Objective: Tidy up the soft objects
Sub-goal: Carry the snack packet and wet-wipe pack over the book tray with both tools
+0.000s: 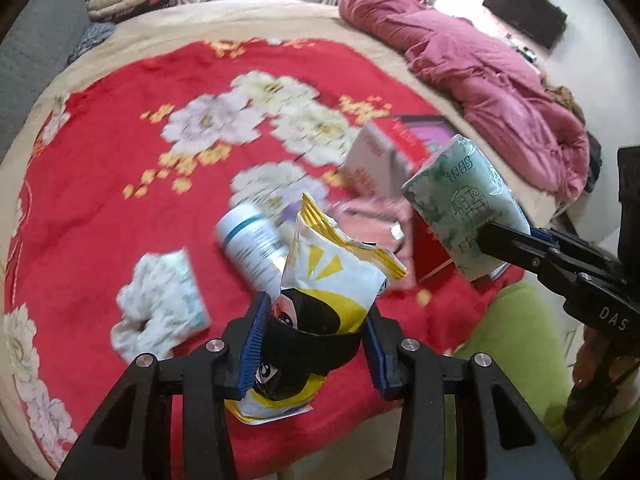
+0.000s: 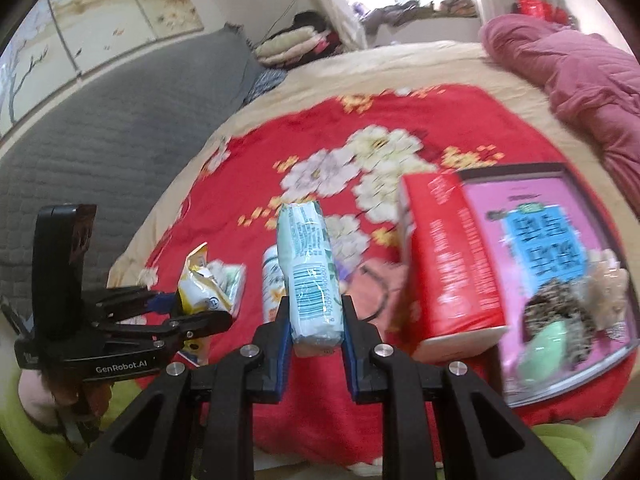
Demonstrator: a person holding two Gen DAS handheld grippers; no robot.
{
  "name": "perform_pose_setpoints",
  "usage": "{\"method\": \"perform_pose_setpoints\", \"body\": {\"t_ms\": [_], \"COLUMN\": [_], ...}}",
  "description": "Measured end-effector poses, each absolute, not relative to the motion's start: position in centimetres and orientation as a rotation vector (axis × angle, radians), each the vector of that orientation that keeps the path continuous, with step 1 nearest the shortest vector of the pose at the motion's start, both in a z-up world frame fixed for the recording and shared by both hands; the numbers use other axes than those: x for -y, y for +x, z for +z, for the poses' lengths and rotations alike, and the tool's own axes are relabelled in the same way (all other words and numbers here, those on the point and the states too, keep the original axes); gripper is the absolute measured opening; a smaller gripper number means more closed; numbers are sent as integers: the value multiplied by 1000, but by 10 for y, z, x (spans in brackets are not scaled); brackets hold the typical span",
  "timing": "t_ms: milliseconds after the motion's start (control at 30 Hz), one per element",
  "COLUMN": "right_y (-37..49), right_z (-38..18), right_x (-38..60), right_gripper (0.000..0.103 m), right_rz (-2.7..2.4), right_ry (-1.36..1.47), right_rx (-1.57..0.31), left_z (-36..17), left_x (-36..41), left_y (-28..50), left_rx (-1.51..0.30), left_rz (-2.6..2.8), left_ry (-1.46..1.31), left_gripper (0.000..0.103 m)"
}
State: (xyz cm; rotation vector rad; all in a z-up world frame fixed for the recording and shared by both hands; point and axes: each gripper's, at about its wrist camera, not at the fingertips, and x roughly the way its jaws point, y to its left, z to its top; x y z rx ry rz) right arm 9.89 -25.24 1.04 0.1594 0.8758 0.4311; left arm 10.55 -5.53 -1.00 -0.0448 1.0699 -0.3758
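My left gripper (image 1: 312,340) is shut on a white, yellow and black snack bag (image 1: 332,280), held above the red floral blanket (image 1: 120,200). It also shows in the right wrist view (image 2: 200,280). My right gripper (image 2: 316,328) is shut on a pale green tissue pack (image 2: 308,264), which shows at the right of the left wrist view (image 1: 464,208). On the blanket lie a white bottle (image 1: 252,244), a white cloth with a tissue pack (image 1: 160,300) and a pink soft item (image 1: 372,228).
A red open box (image 2: 452,256) with a pink inside (image 2: 560,264) holds a speckled item (image 2: 560,316) and a green one (image 2: 540,348). A pink quilt (image 1: 480,76) lies at the bed's far right. A grey headboard (image 2: 100,136) is left. Green fabric (image 1: 516,340) is near.
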Motion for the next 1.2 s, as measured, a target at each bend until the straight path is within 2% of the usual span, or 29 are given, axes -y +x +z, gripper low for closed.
{"method": "perform_pose_setpoints", "body": {"t_ms": [367,667,933,1200], "right_y": [91,90,90,94], "right_z": [54,65,66,53], "right_x": [351,414,458,494], "right_gripper": [22,22,22,22], "right_rz": [250,159,105,76], "right_ry": [245,285,310,347], "right_rx": [-746,-702,-686,-708], "left_z": [35,55,53,27], "left_x": [127,194,240,291], "left_y": [124,138,150,164], "left_rx": [-998,-959,-966,-1016], "left_rz": [-431,-475,-502,-533], "left_ry": [-86,-76,-51,-16], "left_gripper": [45,45,45,45]}}
